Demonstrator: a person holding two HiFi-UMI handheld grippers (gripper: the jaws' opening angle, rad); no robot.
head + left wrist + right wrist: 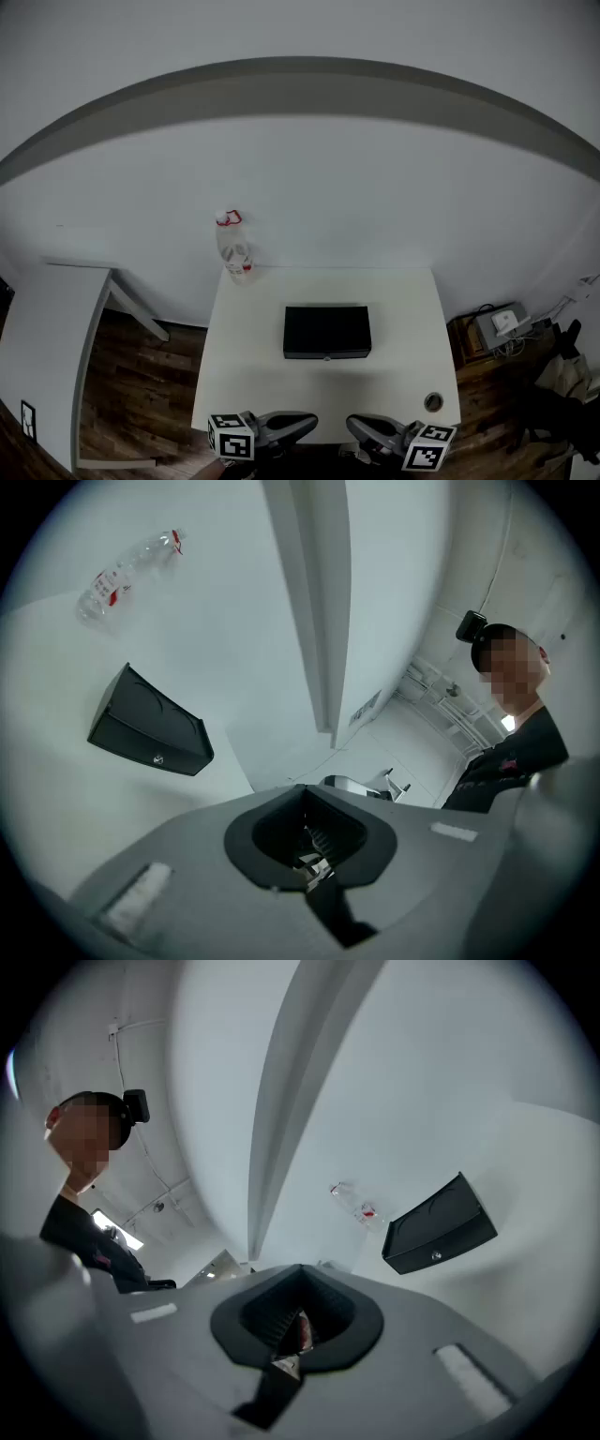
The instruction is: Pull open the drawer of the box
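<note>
A white table [412, 300] stands against a pale wall. The black box [327, 332] lies near the middle of the table, and its front with the small round knob [327, 357] faces the near edge; the drawer looks closed. A clear plastic bottle [233, 248] with a red cap stands at the far left corner (well apart from the box). A small round hole [432, 402] is in the table near the right front corner. The left gripper [311, 425] and the right gripper [352, 427] hover side by side at the near edge, tips turned toward each other. Both have their jaws fully together and hold nothing. Neither touches the box.
</note>
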